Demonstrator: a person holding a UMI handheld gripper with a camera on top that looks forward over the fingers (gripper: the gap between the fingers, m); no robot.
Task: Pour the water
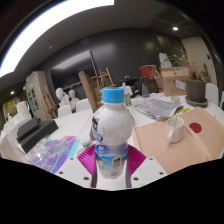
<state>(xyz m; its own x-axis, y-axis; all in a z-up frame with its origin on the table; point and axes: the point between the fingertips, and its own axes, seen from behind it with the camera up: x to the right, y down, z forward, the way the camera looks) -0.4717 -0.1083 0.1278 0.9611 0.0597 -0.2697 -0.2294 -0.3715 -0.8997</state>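
Observation:
A clear plastic water bottle (112, 130) with a blue cap and a blue-and-white label stands upright between my fingers. My gripper (112, 163) is shut on the bottle's lower half, with the magenta pads (88, 160) pressed against both of its sides. Beyond the fingers to the right, a small white cup (175, 128) sits on a tan mat (182, 143) on the white table (150, 170). The bottle's base is hidden behind my fingers.
A shiny iridescent sheet (52, 152) lies to the left of the fingers, with a black box (35, 133) behind it. Papers (155, 106) and clutter fill the table's far right. Wooden chairs (92, 88) and shelves stand further back.

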